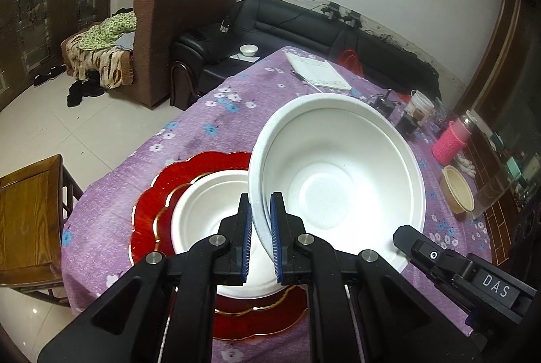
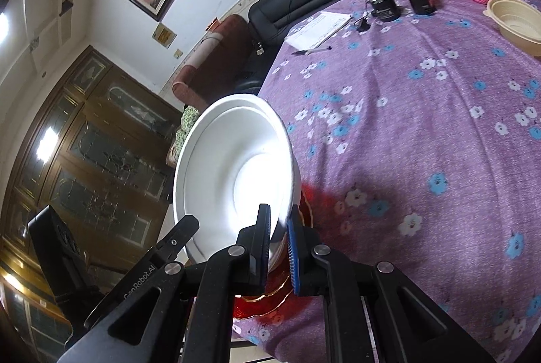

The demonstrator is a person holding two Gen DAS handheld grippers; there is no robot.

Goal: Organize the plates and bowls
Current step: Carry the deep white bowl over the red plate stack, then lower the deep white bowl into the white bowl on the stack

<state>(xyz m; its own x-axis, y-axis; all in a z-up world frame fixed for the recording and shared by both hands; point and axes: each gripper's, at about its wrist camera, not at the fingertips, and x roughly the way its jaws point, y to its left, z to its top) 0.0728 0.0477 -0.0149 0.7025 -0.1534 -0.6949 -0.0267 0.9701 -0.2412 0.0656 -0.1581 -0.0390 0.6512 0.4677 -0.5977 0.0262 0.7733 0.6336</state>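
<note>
Fingers [image 1: 244,227] of left gripper [image 1: 261,237] and right gripper [image 2: 278,244] both pinching rim of one white foam bowl [image 1: 338,166], tilted above table | second white bowl [image 1: 206,214] sitting on red scalloped plate [image 1: 159,194] | purple floral tablecloth [image 2: 422,126] lying beneath.

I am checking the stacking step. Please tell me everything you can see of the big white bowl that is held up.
The big white bowl looks like matte moulded pulp, empty, with a stepped rim and a flat round base. It is tilted, above the purple tablecloth. Both grippers pinch its rim: the left gripper and the right gripper, jaws shut on it.
</note>
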